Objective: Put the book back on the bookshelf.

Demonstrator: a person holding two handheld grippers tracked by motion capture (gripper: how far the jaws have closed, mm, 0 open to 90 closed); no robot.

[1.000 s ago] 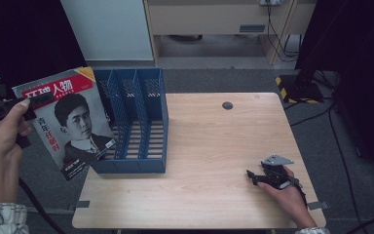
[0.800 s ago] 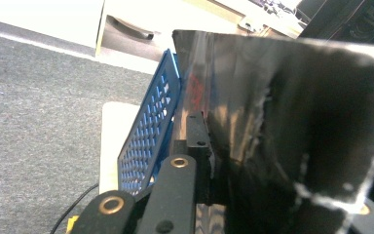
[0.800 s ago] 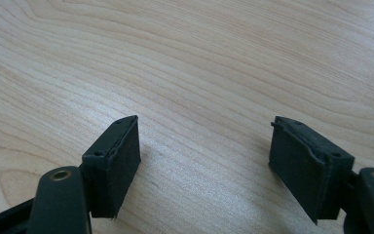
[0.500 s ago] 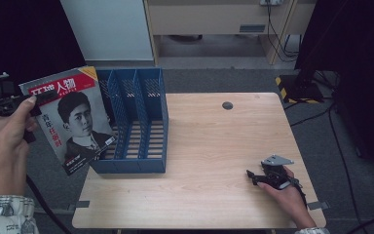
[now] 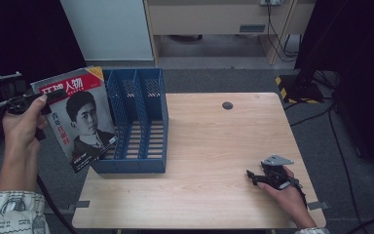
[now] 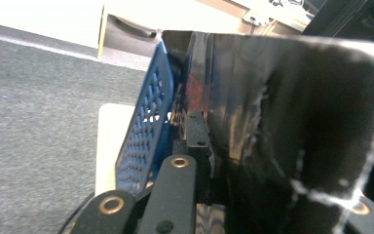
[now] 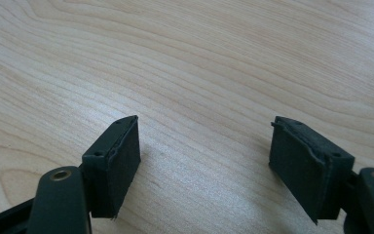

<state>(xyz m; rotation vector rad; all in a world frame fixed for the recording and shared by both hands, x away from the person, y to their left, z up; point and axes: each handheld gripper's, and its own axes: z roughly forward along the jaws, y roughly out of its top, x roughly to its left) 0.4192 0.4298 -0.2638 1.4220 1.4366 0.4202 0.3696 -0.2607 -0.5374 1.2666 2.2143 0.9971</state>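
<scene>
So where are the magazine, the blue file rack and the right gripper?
magazine (image 5: 80, 117): high view, middle of its cover.
blue file rack (image 5: 161, 122): high view, its right outer wall.
right gripper (image 7: 204, 163): right gripper view, midway between its fingertips.

Grey carpet floor (image 5: 199, 78), wooden table (image 5: 214, 146)

i see lots of bare wood on the table (image 5: 209, 146) between the blue file rack (image 5: 136, 122) and my right gripper (image 5: 251, 176). nothing blocks that middle part. the rack stands at the table's left edge, and its tall walls get in the way there. the magazine (image 5: 80, 117) hangs just left of the rack, in front of its side. a small dark hole (image 5: 227, 105) sits near the far edge.
</scene>
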